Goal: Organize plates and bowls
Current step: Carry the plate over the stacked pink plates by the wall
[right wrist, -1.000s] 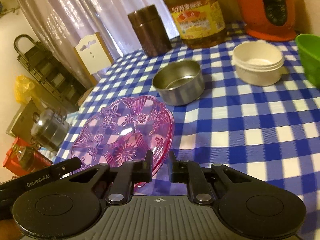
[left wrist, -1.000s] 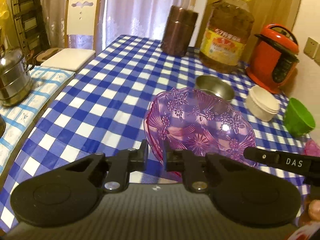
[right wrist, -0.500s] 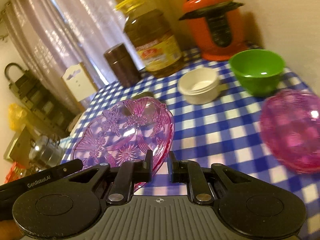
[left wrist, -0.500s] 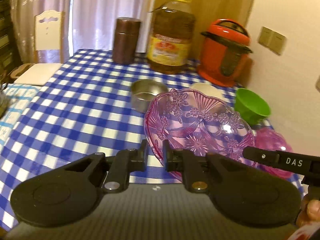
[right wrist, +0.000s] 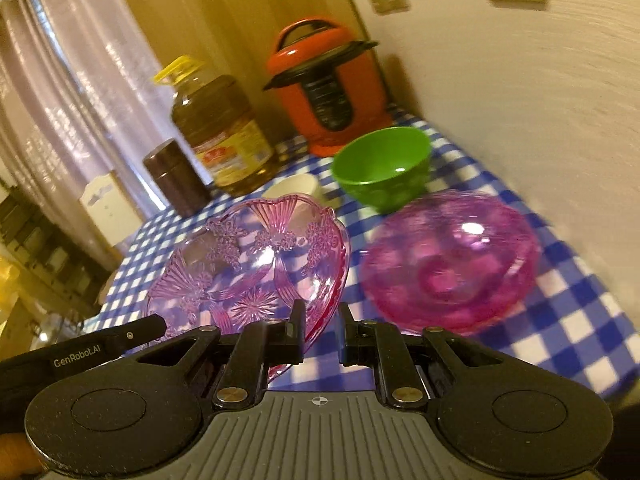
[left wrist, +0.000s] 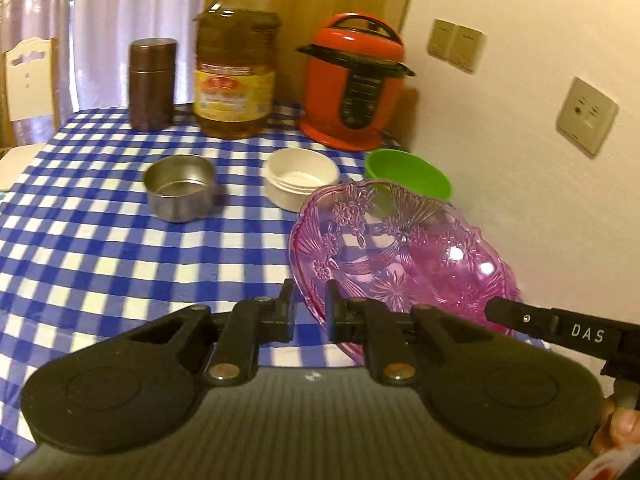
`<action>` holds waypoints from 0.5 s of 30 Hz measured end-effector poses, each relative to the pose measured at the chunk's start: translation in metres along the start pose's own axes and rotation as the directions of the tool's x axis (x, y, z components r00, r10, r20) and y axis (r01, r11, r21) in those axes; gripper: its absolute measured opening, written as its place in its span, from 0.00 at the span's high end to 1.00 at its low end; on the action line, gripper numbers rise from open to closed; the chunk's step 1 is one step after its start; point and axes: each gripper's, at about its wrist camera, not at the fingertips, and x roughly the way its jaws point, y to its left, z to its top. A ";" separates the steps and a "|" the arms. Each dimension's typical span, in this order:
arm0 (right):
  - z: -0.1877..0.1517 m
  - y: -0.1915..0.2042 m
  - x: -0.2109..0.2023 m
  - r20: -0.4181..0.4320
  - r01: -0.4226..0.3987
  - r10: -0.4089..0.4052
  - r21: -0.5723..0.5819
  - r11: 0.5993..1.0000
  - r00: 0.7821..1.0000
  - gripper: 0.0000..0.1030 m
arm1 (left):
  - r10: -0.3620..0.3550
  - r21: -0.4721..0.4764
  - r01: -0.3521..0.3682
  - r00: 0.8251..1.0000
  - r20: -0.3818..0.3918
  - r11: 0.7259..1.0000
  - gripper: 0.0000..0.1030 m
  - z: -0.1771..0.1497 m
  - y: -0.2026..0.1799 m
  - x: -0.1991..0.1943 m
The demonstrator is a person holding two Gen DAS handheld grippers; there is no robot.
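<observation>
Oil jug [left wrist: 234, 68], red cooker [left wrist: 354, 88], canister [left wrist: 152, 82]

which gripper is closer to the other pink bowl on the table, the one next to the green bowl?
Right. The right gripper grips the patterned pink dish right beside the pink bowl. The left gripper holds the dish's opposite rim, farther from that bowl.

Warm, dim indoor light; daylight glows through the curtains [left wrist: 120, 20]. Glare spots sit on the pink dish [left wrist: 404, 256]. Fisheye bending warps edges; the right view blurs toward the wall [right wrist: 540, 92].
</observation>
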 end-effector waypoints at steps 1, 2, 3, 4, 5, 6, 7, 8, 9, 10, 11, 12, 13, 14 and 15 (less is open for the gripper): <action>0.000 -0.006 -0.003 0.003 0.006 -0.006 0.010 1.000 1.000 0.85 | -0.005 0.005 0.005 1.000 -0.003 1.000 0.88 0.000 -0.005 0.001; 0.000 -0.011 -0.006 0.004 0.011 -0.011 0.015 1.000 1.000 0.85 | -0.011 0.011 0.011 1.000 -0.007 1.000 0.88 0.000 -0.011 0.003; 0.000 -0.016 -0.008 0.006 0.016 -0.016 0.020 1.000 1.000 0.85 | -0.016 0.016 0.016 1.000 -0.010 1.000 0.88 0.000 -0.016 0.004; 0.001 -0.021 -0.011 0.009 0.021 -0.021 0.028 0.999 1.000 0.85 | -0.022 0.021 0.023 1.000 -0.014 1.000 0.88 0.000 -0.021 0.006; 0.001 -0.026 -0.012 0.011 0.025 -0.025 0.034 0.999 1.000 0.85 | -0.028 0.027 0.029 0.999 -0.018 0.999 0.88 -0.001 -0.026 0.008; 0.002 -0.031 -0.015 0.014 0.030 -0.031 0.041 0.999 0.999 0.85 | -0.033 0.032 0.034 0.999 -0.022 0.999 0.88 0.000 -0.030 0.010; 0.003 -0.036 -0.018 0.017 0.035 -0.036 0.046 0.998 0.999 0.85 | -0.038 0.038 0.039 0.999 -0.025 0.999 0.88 0.000 -0.036 0.012; 0.003 -0.040 -0.019 0.020 0.040 -0.041 0.051 0.998 0.999 0.85 | -0.043 0.042 0.044 0.999 -0.027 0.998 0.88 0.000 -0.041 0.013; 0.004 -0.045 -0.021 0.023 0.045 -0.046 0.056 0.997 0.999 0.85 | -0.048 0.048 0.049 0.998 -0.031 0.998 0.88 0.000 -0.046 0.015; 0.004 -0.049 -0.024 0.026 0.049 -0.051 0.061 0.997 0.998 0.85 | -0.052 0.053 0.054 0.998 -0.034 0.997 0.88 0.000 -0.050 0.016; 0.006 -0.054 -0.025 0.028 0.054 -0.056 0.067 0.996 0.998 0.85 | -0.057 0.059 0.059 0.998 -0.037 0.997 0.88 0.000 -0.055 0.018; 0.006 -0.059 -0.027 0.032 0.060 -0.062 0.074 0.995 0.998 0.85 | -0.061 0.067 0.064 0.997 -0.040 0.996 0.88 0.000 -0.060 0.021; 0.007 -0.063 -0.029 0.034 0.065 -0.068 0.078 0.995 0.997 0.85 | -0.065 0.072 0.068 0.997 -0.042 0.995 0.88 0.000 -0.064 0.023; 0.008 -0.067 -0.030 0.036 0.070 -0.073 0.083 0.994 0.997 0.85 | -0.069 0.078 0.072 0.997 -0.046 0.994 0.88 0.001 -0.068 0.026; 0.009 -0.071 -0.030 0.037 0.075 -0.079 0.088 0.993 0.996 0.85 | -0.073 0.083 0.077 0.996 -0.049 0.994 0.88 0.000 -0.073 0.029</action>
